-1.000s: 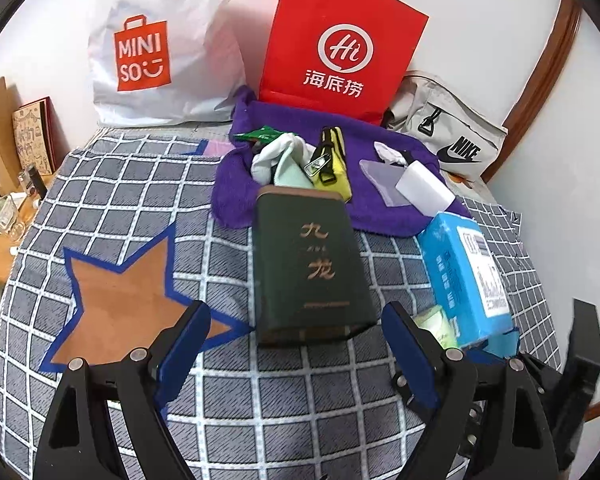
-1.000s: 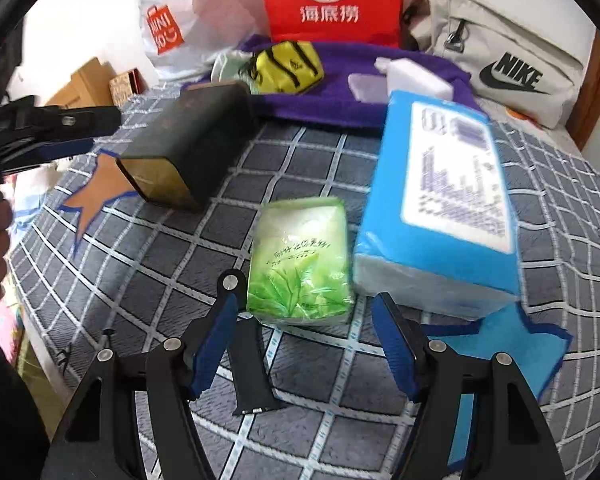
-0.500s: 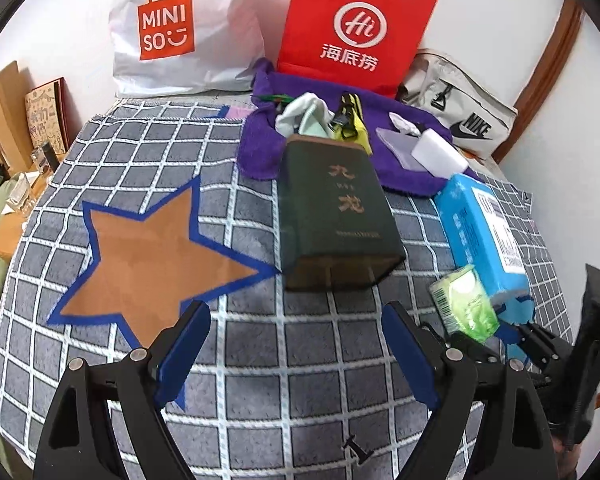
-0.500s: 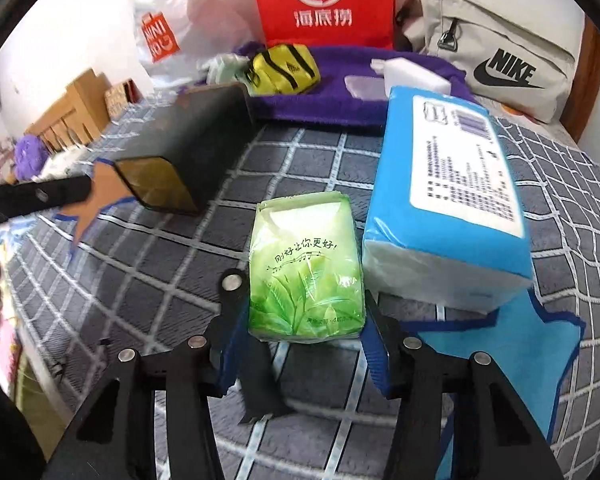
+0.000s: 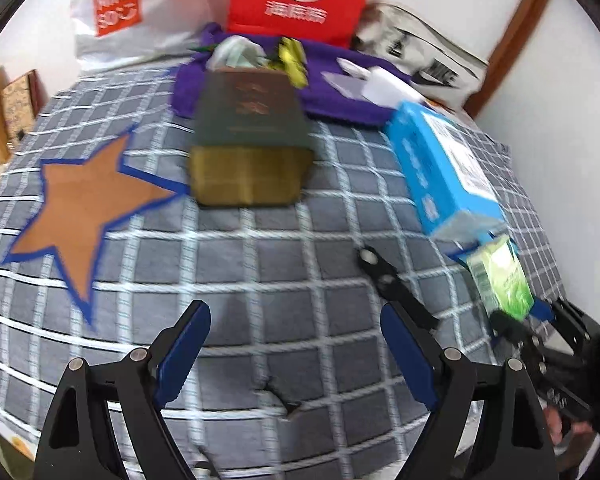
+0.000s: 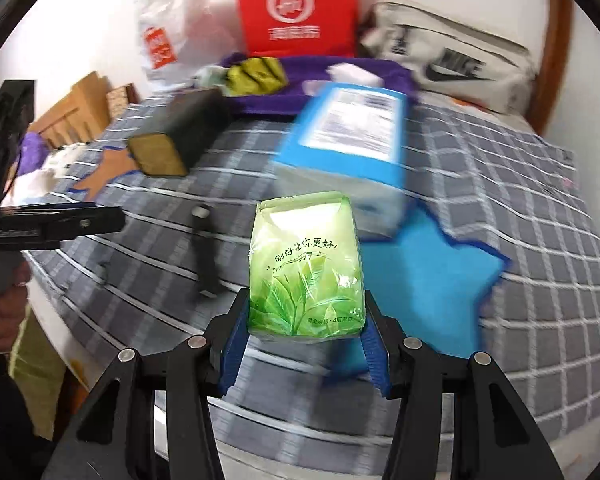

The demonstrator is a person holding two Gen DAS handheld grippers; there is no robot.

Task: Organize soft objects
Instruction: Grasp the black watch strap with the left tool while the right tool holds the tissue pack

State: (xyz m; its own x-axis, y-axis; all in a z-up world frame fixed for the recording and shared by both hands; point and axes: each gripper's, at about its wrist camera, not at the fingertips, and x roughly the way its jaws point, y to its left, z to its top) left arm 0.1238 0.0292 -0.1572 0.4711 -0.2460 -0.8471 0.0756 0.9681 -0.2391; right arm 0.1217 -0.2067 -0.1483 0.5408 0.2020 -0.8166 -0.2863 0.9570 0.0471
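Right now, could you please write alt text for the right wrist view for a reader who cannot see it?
The right gripper grips a green tissue pack above a grey checked bedspread. Behind it lie a blue tissue pack, a blue star and a dark box.

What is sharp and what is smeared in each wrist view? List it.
Right wrist view: green tissue pack crisp in the right gripper; blue tissue pack and checked bedspread streaked by motion. Left wrist view: dark green box lettering blurred; fisheye bends the grid lines.
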